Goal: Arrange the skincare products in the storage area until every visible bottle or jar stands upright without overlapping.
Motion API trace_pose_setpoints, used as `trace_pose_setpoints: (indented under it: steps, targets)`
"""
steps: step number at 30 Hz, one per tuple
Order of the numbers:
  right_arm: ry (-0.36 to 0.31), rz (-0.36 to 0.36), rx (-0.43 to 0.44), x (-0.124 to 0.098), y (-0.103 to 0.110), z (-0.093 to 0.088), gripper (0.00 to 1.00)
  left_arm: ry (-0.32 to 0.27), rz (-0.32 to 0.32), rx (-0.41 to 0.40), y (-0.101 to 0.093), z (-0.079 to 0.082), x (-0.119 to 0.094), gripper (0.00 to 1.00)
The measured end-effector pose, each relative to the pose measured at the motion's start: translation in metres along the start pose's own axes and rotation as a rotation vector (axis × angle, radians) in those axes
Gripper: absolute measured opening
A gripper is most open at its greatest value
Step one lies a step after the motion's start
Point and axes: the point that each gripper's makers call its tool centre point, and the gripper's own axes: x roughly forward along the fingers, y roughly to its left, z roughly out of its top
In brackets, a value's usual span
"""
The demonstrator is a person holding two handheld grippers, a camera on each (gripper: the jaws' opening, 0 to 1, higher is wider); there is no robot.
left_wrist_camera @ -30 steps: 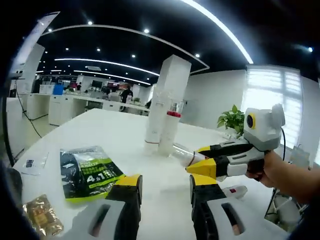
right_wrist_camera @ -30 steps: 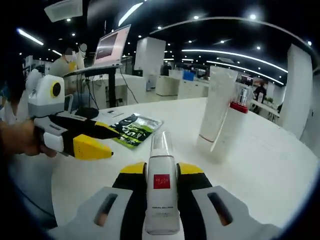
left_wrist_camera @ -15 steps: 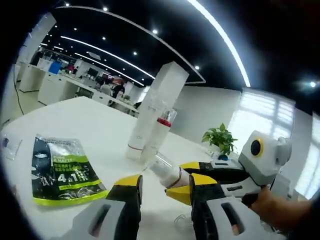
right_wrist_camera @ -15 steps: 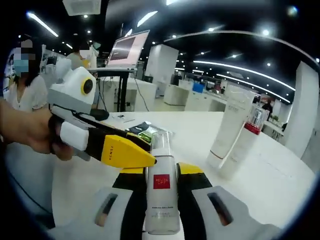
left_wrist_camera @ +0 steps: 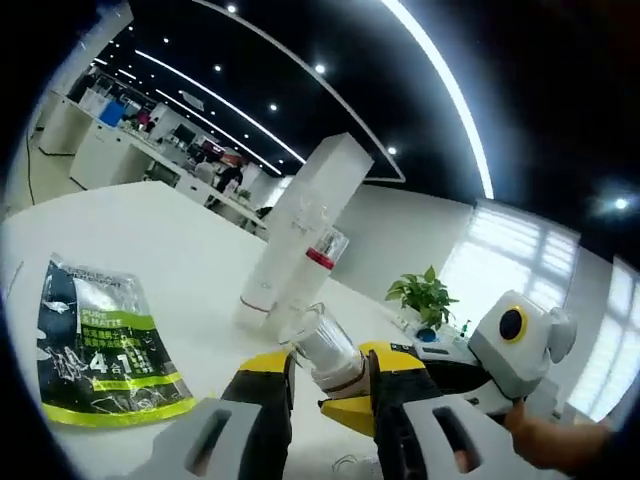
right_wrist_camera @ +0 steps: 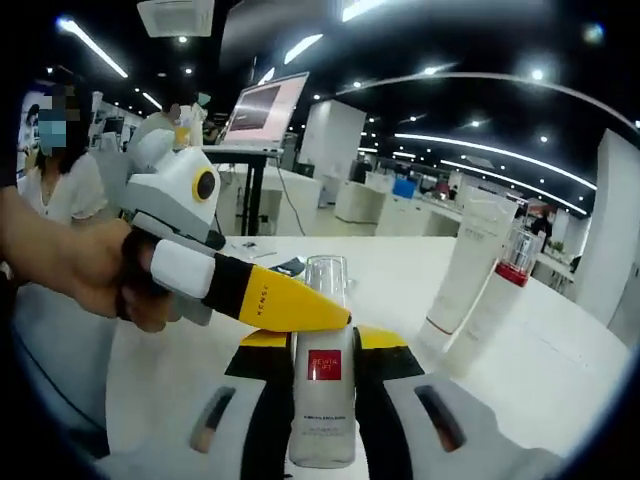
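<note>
I am gripping the clear red-label bottle (right_wrist_camera: 323,385) in my right gripper (right_wrist_camera: 322,372), its long axis running out along the jaws, cap (left_wrist_camera: 325,347) forward. My left gripper (left_wrist_camera: 325,395) is straddling that cap, jaws narrow; whether they pinch it I cannot tell. Beyond the bottle, the white tube (right_wrist_camera: 463,268) and red-collared bottle (right_wrist_camera: 503,280) are standing on the table (right_wrist_camera: 580,350).

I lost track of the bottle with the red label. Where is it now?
The red-label bottle is clamped between the right gripper fingers, low in the middle of the right gripper view, with the left gripper at its clear cap.
</note>
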Motion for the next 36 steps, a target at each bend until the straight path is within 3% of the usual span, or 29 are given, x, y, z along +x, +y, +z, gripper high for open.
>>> trace_pose_setpoints:
  steps: [7,11,13,19,21,24,28,31,36]
  targets:
    - [0.011,0.018,0.055,0.001,0.000,-0.003,0.21,0.002,-0.053,0.083,-0.008,0.005,0.003,0.23]
    - [0.032,0.043,0.074,0.000,0.002,-0.006,0.20,0.026,-0.097,0.217,-0.015,0.006,0.004,0.19]
    - [0.035,0.060,0.084,0.003,0.001,-0.007,0.20,0.061,-0.102,0.286,-0.015,0.002,0.004,0.19]
    - [0.045,0.133,0.110,0.000,0.010,-0.004,0.21,0.126,-0.171,0.386,-0.018,-0.001,0.001,0.18]
    - [0.038,0.168,0.104,-0.003,0.014,-0.004,0.21,0.141,-0.187,0.394,-0.018,0.000,0.000,0.18]
    - [0.031,0.226,0.086,-0.008,0.020,-0.004,0.22,0.204,-0.282,0.425,-0.019,-0.002,-0.003,0.18]
    - [0.026,0.280,0.100,-0.012,0.029,-0.004,0.22,0.255,-0.357,0.475,-0.025,-0.008,-0.008,0.18]
    - [0.047,0.295,0.085,-0.014,0.042,-0.006,0.22,0.312,-0.393,0.550,-0.026,-0.015,-0.010,0.18]
    - [0.040,0.260,0.097,-0.015,0.041,-0.004,0.21,0.305,-0.396,0.528,-0.021,-0.008,-0.007,0.19]
